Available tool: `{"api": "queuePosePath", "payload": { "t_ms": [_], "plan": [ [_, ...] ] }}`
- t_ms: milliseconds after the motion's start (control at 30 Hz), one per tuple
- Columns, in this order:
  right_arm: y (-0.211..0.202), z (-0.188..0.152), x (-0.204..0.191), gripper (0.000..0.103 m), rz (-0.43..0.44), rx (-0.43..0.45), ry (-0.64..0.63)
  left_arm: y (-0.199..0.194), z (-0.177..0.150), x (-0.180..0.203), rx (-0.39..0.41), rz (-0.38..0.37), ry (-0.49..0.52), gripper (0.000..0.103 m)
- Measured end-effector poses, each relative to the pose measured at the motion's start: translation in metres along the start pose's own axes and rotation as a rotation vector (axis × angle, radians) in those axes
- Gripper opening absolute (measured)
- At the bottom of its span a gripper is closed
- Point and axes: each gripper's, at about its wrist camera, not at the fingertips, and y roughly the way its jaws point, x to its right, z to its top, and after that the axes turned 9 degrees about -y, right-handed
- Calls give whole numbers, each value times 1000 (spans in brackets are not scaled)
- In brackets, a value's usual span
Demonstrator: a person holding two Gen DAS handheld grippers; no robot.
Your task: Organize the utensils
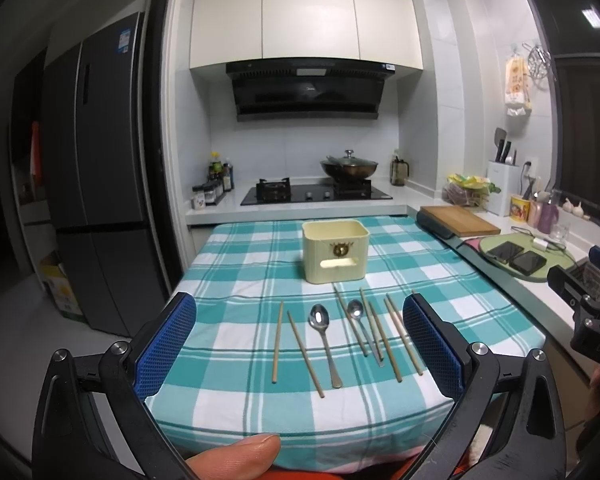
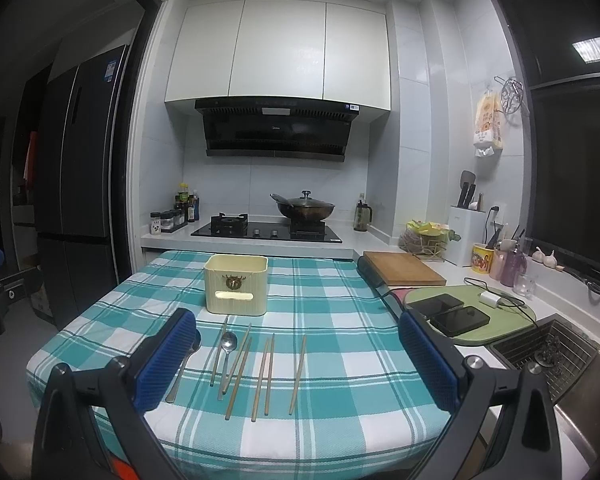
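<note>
A cream utensil box [image 1: 335, 251] stands at the far middle of a teal checked tablecloth [image 1: 240, 280]; it also shows in the right wrist view [image 2: 236, 285]. In front of it lie two metal spoons [image 1: 323, 338] [image 1: 363, 328] and several wooden chopsticks [image 1: 277, 342], seen too in the right wrist view [image 2: 299, 374]. My left gripper [image 1: 298, 348] is open and empty, held above the near table edge. My right gripper [image 2: 298, 360] is open and empty, also near the front edge, with one spoon [image 2: 226, 360] between its fingers' view.
A counter on the right holds a wooden cutting board [image 2: 404, 268], a green mat with two phones [image 2: 452, 314] and a sink [image 2: 548, 356]. A stove with a wok [image 2: 303, 208] is behind the table. A fridge [image 1: 92, 184] stands left.
</note>
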Motion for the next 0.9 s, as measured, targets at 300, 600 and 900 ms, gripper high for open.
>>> {"api": "queuePosePath", "payload": {
  "t_ms": [300,600,900],
  "plan": [
    [2,-2,0,103,5,-6,-2,0,-2,1,-5,-1,-4,103],
    [2,-3,0,103,7,-8,-3,0,0,0,-6,-1,-3,103],
    [2,-2,1,103,5,-5,0,1,2,0,-6,-2,-5,103]
  ]
}}
